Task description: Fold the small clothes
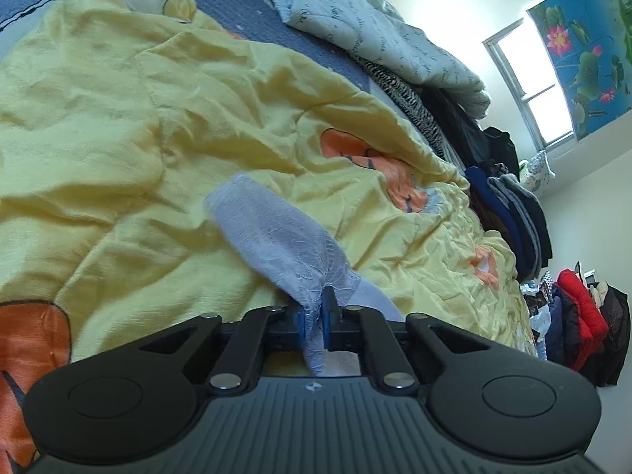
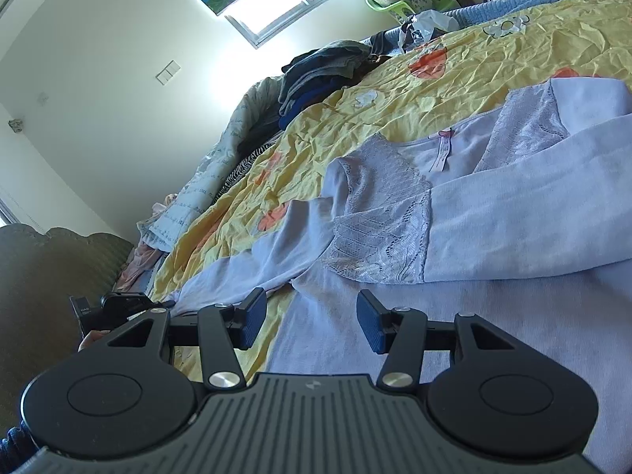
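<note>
A lavender long-sleeved top (image 2: 493, 217) with lace shoulder panels lies spread on a yellow bedspread (image 2: 355, 118). One sleeve (image 2: 256, 264) runs out to the left in the right wrist view. Its lace cuff (image 1: 276, 233) rises off the bedspread (image 1: 158, 138), and my left gripper (image 1: 318, 308) is shut on it, with fabric bunched between the blue pads. My right gripper (image 2: 312, 322) hovers open over the top's body near the armpit, with nothing between its fingers.
A folded quilt with script print (image 1: 375, 19) and a stack of dark clothes (image 1: 513, 213) lie along the far side of the bed. Red and dark jackets (image 1: 580, 304) are piled beyond the foot of the bed. A padded headboard (image 2: 59, 268) stands at the left.
</note>
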The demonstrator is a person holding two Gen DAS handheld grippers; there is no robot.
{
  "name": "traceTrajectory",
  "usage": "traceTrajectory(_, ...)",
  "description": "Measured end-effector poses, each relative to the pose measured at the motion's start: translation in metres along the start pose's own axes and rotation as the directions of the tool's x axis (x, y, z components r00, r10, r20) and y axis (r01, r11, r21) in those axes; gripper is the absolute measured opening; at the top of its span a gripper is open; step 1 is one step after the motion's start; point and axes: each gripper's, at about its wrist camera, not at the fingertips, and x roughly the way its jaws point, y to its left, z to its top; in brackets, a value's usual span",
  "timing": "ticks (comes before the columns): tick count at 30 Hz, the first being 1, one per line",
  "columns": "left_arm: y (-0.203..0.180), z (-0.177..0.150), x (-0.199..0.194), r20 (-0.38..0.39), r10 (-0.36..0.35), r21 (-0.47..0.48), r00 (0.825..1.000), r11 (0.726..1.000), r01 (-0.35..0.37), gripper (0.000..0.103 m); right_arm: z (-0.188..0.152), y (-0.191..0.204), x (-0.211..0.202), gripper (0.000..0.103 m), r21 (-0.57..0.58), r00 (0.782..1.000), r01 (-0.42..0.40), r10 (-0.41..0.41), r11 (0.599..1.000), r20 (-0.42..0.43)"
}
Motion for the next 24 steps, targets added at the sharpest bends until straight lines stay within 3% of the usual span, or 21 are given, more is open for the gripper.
traceTrajectory(4,-0.004,-0.002,-0.001,0.006,0.039,0.044,0.999,0.998,-0.039,0.002,0.000,0.001,-0.001,0.054,-0.002,1.000,-0.005,0.005,1.000,0.001)
traceTrajectory(7,-0.024,-0.009,-0.006,0.051,0.081,0.178,0.995,0.980,-0.089,0.002,0.001,-0.001,-0.002,0.054,0.003,1.000,-0.003,0.003,1.000,0.005)
traceTrajectory(13,-0.080,-0.031,-0.022,0.163,0.093,0.422,0.982,0.893,-0.155,0.002,0.004,-0.009,-0.008,0.054,0.037,1.000,-0.008,0.007,0.999,0.024)
traceTrajectory(16,-0.115,-0.052,-0.029,0.199,0.044,0.525,0.979,0.839,-0.144,0.002,0.004,-0.016,-0.011,0.054,0.061,0.999,-0.011,0.009,0.998,0.032)
traceTrajectory(19,-0.161,-0.090,-0.036,0.207,-0.042,0.653,0.977,0.750,-0.107,0.002,0.006,-0.027,-0.014,0.054,0.101,0.999,-0.013,0.009,0.995,0.041)
traceTrajectory(21,-0.194,-0.127,-0.039,0.174,-0.119,0.742,0.978,0.669,-0.051,0.002,0.007,-0.035,-0.018,0.054,0.133,0.998,-0.021,0.013,0.991,0.056)
traceTrajectory(22,-0.209,-0.149,-0.041,0.150,-0.159,0.785,0.976,0.619,-0.019,0.002,0.008,-0.039,-0.020,0.054,0.150,0.998,-0.024,0.014,0.988,0.063)
traceTrajectory(24,-0.237,-0.199,-0.043,0.080,-0.229,0.869,0.970,0.493,0.045,0.002,0.011,-0.049,-0.023,0.054,0.185,0.997,-0.028,0.015,0.982,0.072)
